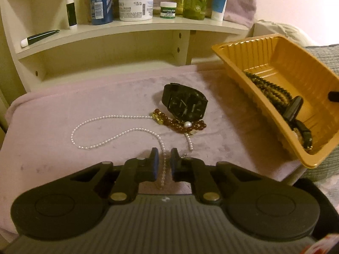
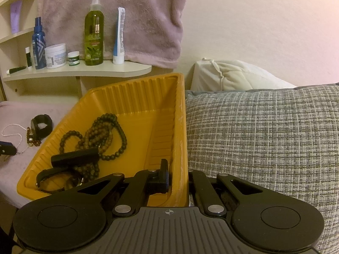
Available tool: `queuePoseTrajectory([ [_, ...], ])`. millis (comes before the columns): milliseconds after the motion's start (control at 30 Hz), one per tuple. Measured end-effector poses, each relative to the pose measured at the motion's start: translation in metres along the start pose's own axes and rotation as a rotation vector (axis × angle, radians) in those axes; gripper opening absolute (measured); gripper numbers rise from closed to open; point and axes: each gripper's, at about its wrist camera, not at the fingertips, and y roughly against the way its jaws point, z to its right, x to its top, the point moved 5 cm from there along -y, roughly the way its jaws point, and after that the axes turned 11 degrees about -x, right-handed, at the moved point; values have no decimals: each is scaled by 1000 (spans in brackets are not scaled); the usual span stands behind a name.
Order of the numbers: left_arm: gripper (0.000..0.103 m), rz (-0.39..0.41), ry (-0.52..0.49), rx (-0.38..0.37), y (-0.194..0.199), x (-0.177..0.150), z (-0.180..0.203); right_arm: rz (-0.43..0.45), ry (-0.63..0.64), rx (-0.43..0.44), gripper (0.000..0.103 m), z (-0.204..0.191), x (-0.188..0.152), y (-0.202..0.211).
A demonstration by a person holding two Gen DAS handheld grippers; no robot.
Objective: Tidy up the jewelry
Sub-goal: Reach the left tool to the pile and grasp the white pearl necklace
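Your left tool (image 1: pixel 164 158) hangs low over the table (image 1: pixel 53 127), its jaws drawn nearly together with a strand of the pearl necklace (image 1: pixel 101 146) running between them. A narrow gap shows on each side of the beads, so you straddle the strand more than clamp it; the pads do not visibly press yet. Your right tool (image 2: pixel 178 175) is clenched on the near wall of the yellow tray (image 2: pixel 135 91), one finger inside and one outside, and it holds the tray tilted with its open side turned toward the table.

By size, going down: the tray sits ahead and to the right of your left tool, partly overhanging the table edge. Inside it, ahead and left of your right tool, lie the dark beaded strands (image 2: pixel 106 131), a black strap piece (image 2: pixel 74 155) and what looks like a watch (image 2: pixel 55 180). So that part of the sorting looks done.

Left on the table, ahead of your left tool: the black watch (image 1: pixel 184 103), the brown bead bracelet (image 1: pixel 180 123) just in front of it, and the pearl necklace looping out to the left and back under your jaws. By my judgement you are roughly halfway, with three pieces to go and the necklace as the one in hand.
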Motion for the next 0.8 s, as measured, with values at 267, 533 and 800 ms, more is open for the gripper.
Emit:
queuePoseTrajectory([
  [267,2,-27,-55,33,-6,4,3,-6,1,0,3,1,0,-2],
  [533,1,30,-69,51,24,17,-10,0,5,-1,3,1,0,-2],
  [800,1,158,-106,119,77,59,-34,6,9,-1,3,0,1,1],
])
